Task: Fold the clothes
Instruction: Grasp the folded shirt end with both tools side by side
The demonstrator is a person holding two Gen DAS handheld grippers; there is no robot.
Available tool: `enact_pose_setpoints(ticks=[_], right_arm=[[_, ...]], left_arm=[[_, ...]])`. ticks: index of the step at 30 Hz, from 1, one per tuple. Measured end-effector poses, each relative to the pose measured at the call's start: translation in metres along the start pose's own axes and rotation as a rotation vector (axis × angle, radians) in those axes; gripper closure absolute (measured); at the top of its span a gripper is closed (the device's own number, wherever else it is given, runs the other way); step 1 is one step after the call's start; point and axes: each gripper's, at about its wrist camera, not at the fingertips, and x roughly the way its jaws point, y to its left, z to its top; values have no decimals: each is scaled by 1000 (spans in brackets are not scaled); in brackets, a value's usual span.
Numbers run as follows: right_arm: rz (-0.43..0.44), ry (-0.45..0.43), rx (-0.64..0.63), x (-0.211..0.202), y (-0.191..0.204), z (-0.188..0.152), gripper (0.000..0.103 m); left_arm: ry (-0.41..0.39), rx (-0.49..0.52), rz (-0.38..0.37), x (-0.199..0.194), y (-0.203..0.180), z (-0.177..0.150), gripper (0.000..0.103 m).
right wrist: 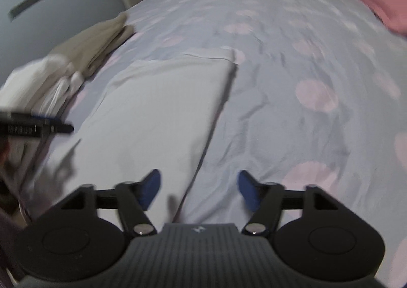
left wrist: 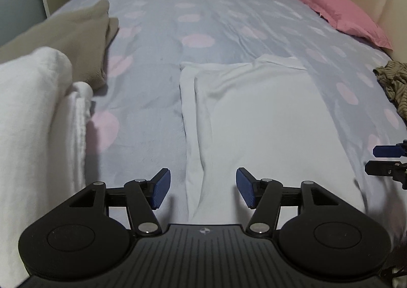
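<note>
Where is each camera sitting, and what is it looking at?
Left wrist: rides on the open left gripper, over the near left edge of the white garment, facing up the bed; right gripper's tips show at right.
Right wrist: rides on the open right gripper, over the garment's right edge; left gripper's tip shows at left.
Both share the garment, beige folded cloth and pink pillow.

Both showing matte black plastic left gripper (left wrist: 203,190) and right gripper (right wrist: 198,190): ribbed blue pads (left wrist: 161,192), silver pivot screws (left wrist: 147,227), round side housings, grooved grey centre plate (small logo).
</note>
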Motion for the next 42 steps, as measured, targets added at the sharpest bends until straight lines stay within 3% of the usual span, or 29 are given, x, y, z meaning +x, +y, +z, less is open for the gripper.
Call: enact_pose_setpoints(ticks=[7,14,20,31,35,42], right_arm=[[40,20,106,29,-22,21,29],[111,49,172,61,-32,38,25],[141,13,261,76,-37,57,27],[170,-8,286,103,-35,80,33],[182,-14,297,108,-39,84,41],[217,-18,336,114,-47,88,65]], left_arm=[[14,-29,-12,30,9,18,48],[26,-130,-56,55,33,28,44],[-13,-158,-100,68,43,39,41],[-76,-150,-200,102,31,63,40],[-81,-97,-211,106,21,68,41],[-91,-75,-229,106,13,68,66]])
